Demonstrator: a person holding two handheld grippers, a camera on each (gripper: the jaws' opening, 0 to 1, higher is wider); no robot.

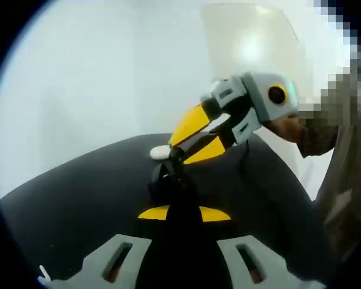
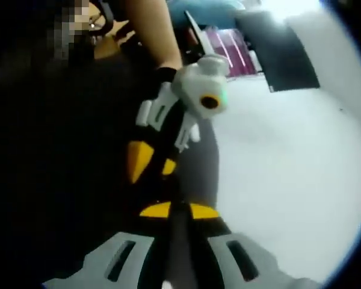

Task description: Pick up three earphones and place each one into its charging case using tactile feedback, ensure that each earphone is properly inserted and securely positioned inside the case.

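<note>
At the left, the left tool [image 1: 182, 198] has its yellow-tipped jaws drawn narrow around a small dark charging case [image 1: 168, 180], held just ahead of its tips above a black tabletop [image 1: 78, 192], apparently to steady the case as a target. Coming in from the right of the left gripper view, the right tool [image 1: 179, 150] pinches a white earphone [image 1: 160, 152] between its yellow tips directly over the case, touching or nearly touching its top; the angled approach looks suited to seating the earphone into its socket. In the right gripper view, the right tool's own jaws sit close together, though the earphone between them is too dark to make out there, and the left tool reaches in from across. Whether the earphone is fully seated cannot be told.
</note>
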